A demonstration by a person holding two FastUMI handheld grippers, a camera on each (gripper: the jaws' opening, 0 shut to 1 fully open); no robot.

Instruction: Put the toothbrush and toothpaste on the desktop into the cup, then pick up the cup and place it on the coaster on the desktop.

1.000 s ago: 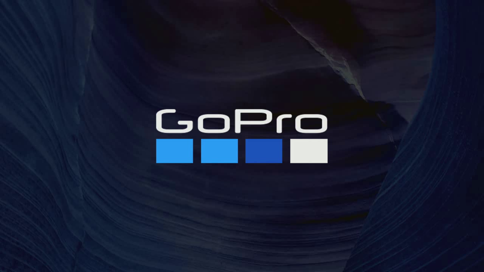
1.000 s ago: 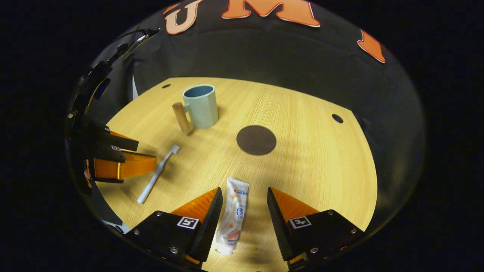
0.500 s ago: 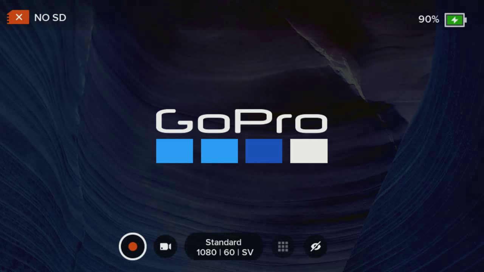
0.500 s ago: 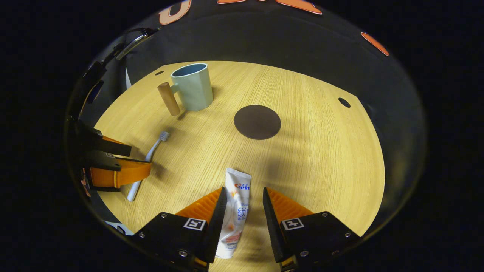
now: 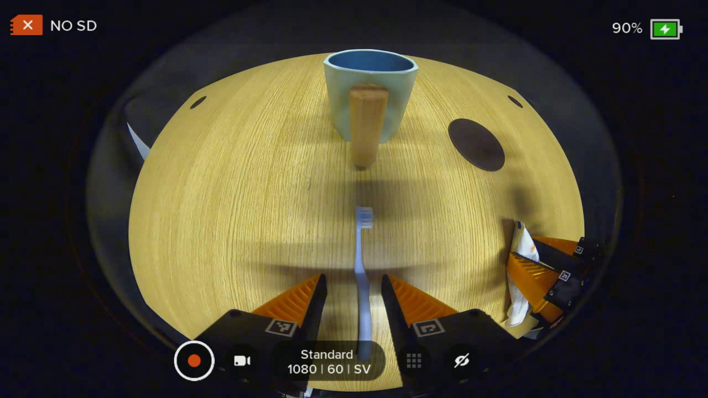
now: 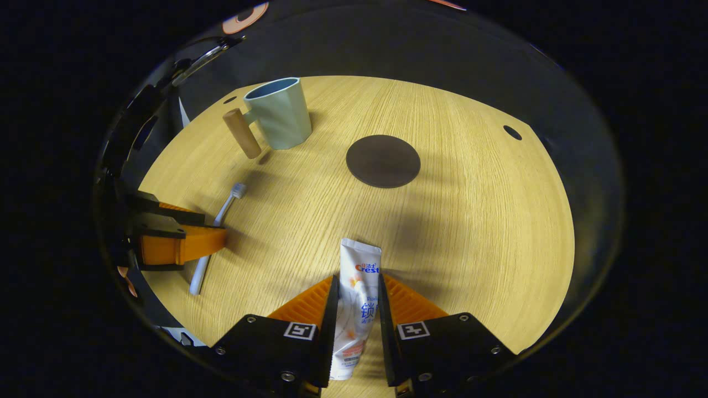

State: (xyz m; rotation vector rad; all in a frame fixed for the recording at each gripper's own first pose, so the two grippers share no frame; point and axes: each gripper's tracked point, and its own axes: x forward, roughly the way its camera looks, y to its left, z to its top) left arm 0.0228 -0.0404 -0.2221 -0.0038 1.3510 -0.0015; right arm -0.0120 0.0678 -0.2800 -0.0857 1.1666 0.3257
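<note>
A pale green cup (image 5: 369, 83) with a wooden handle stands upright at the far side of the wooden table (image 5: 232, 182). A dark round coaster (image 5: 476, 145) lies to its right. The toothbrush (image 5: 362, 249) lies flat, bristles toward the cup. My left gripper (image 5: 353, 279) is open and straddles its handle without touching. In the right gripper view, my right gripper (image 6: 357, 279) is shut on the white toothpaste tube (image 6: 359, 260), which lies on the table. That view also has the cup (image 6: 279, 113), the coaster (image 6: 383, 161), the toothbrush (image 6: 224, 204) and the left gripper (image 6: 215, 228).
Small dark holes (image 5: 197, 102) sit near the table's far corners. A white sheet (image 5: 135, 145) pokes out at the left edge. Bare wood stretches between the cup, the coaster and both grippers.
The right gripper's fingers closed from wide apart onto the toothpaste tube as it came lower. The left gripper slid over the toothbrush handle. The left gripper view switched from a start-up screen to a live picture.
</note>
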